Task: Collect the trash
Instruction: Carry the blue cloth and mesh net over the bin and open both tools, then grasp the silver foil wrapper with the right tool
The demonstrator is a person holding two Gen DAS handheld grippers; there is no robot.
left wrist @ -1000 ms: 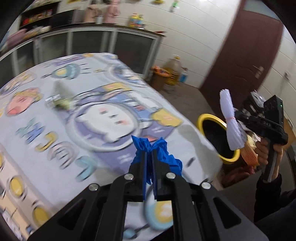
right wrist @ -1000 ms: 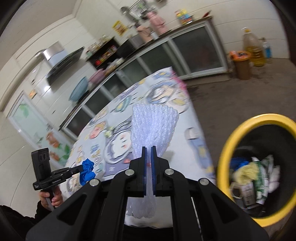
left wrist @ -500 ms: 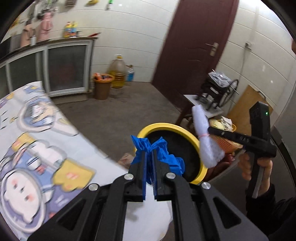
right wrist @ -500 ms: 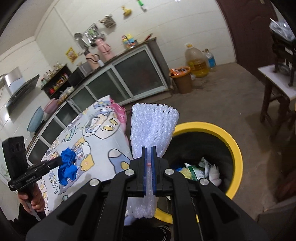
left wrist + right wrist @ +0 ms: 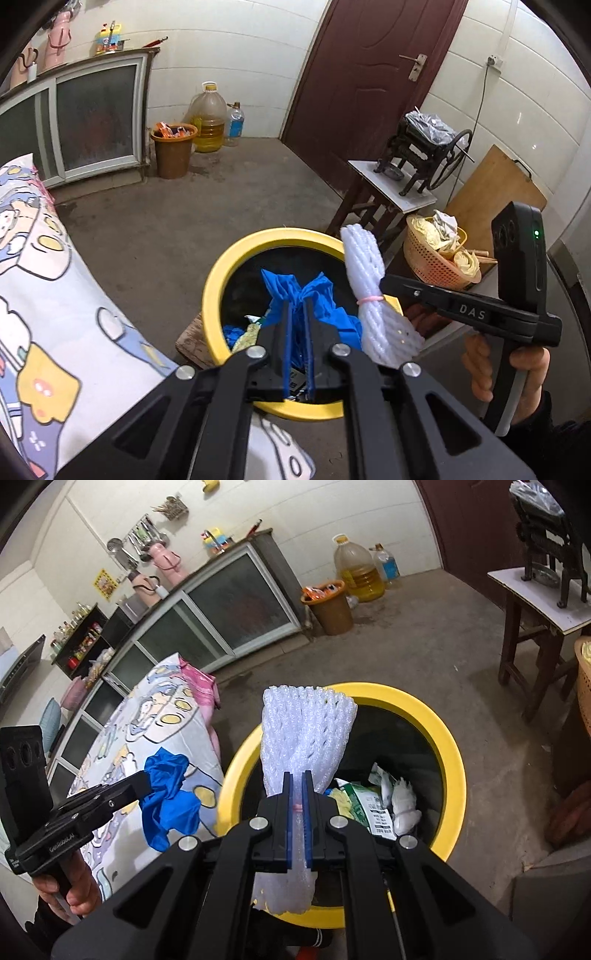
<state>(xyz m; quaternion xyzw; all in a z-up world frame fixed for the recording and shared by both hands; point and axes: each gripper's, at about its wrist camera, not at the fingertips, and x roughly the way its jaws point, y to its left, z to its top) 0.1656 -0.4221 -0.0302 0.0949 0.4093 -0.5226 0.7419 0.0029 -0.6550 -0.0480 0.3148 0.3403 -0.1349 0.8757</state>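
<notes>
Trash in two pieces is carried here: a crumpled blue plastic bag [image 5: 306, 306], pinched between the closed jaws of your left gripper [image 5: 297, 325], and a white foam fruit-net sleeve [image 5: 299, 738] bound with a thin pink elastic band [image 5: 369, 298], clamped in the closed jaws of your right gripper [image 5: 297, 805]. Both pieces hang over the round black bin with the yellow rim [image 5: 448, 746], which stands on the concrete floor just beside the table draped in a cartoon-print cloth [image 5: 44, 302]; packets and wrappers already lie inside. In the right wrist view the blue bag appears nearer the rim's table side than the middle, so if you let go there it may catch on the rim or drop to the floor. The foam sleeve is long and light, and its lower end trails below your jaws toward the near rim; released there, it could tip outward over the edge. The two grippers sit close together, so a hasty opening risks a knock between them. Compared with a second earlier, both grippers have left the tabletop and swung across to the bin, with the bag and the sleeve gripped exactly as before.
</notes>
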